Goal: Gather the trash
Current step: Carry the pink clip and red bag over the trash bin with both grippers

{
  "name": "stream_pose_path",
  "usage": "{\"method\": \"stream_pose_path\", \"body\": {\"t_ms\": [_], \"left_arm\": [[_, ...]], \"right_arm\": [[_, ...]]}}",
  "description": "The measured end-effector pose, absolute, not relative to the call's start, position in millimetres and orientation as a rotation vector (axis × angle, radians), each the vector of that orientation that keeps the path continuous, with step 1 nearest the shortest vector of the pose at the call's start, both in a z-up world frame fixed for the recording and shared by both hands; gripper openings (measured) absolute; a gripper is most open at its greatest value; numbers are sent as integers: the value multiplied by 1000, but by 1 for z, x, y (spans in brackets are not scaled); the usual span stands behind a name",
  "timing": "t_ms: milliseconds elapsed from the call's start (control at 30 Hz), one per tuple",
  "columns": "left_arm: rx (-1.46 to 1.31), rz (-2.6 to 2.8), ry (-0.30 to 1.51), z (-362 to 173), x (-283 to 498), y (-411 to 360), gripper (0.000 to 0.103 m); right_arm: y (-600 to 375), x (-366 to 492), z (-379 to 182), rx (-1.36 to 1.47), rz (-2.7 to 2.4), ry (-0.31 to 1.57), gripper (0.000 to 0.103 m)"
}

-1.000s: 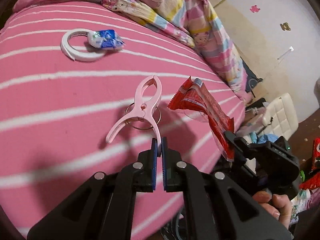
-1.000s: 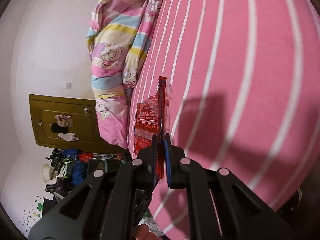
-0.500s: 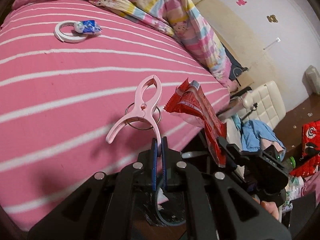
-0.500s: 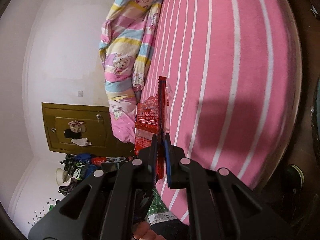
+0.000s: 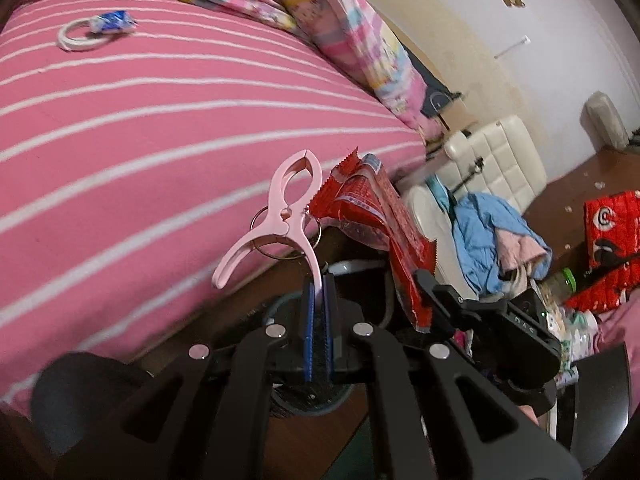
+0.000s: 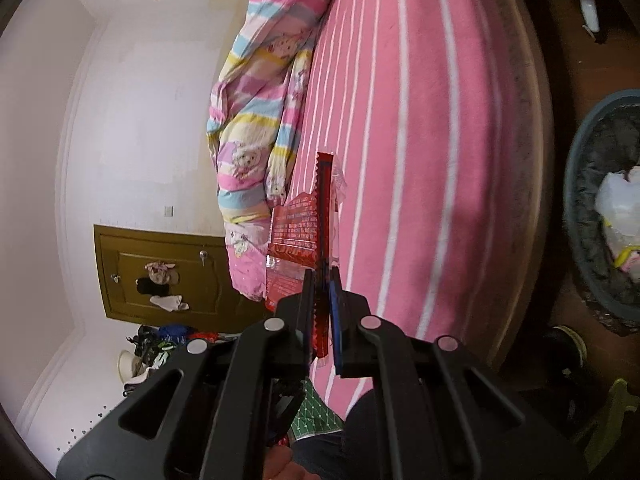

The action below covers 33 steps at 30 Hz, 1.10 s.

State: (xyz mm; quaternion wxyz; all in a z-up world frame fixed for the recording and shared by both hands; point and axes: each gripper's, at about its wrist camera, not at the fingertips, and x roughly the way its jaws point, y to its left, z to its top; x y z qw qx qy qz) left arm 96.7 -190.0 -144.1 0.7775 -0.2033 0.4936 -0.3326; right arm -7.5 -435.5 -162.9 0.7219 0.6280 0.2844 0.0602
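Observation:
My left gripper is shut on one handle of a pink clothes clip and holds it upright past the bed's edge. My right gripper is shut on a red snack wrapper, which also shows in the left wrist view, right of the clip. A dark bin with white trash inside stands on the floor beside the bed, at the right of the right wrist view. A blue wrapper lies on a white ring far back on the bed.
The pink striped bed fills the left. A bunched colourful quilt lies at its far side. A white chair with blue clothes and floor clutter sit to the right. A brown door is behind.
Both grippers have pulled back from over the bed to past its edge, still holding the clip and the wrapper. The bin has come into the right wrist view.

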Motion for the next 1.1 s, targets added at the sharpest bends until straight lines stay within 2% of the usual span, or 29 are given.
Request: {"method": "stream_pose_path", "body": {"t_ms": [433,1100], "left_arm": [[-398,-826,1233,-193,74,-262,4],[-230,-865,1521,-295,63,-349,4]], "right_arm": [[-502,-91,-208,1461,-35,601,8],[-548,-153,-295,1551,-263,682,8]]}}
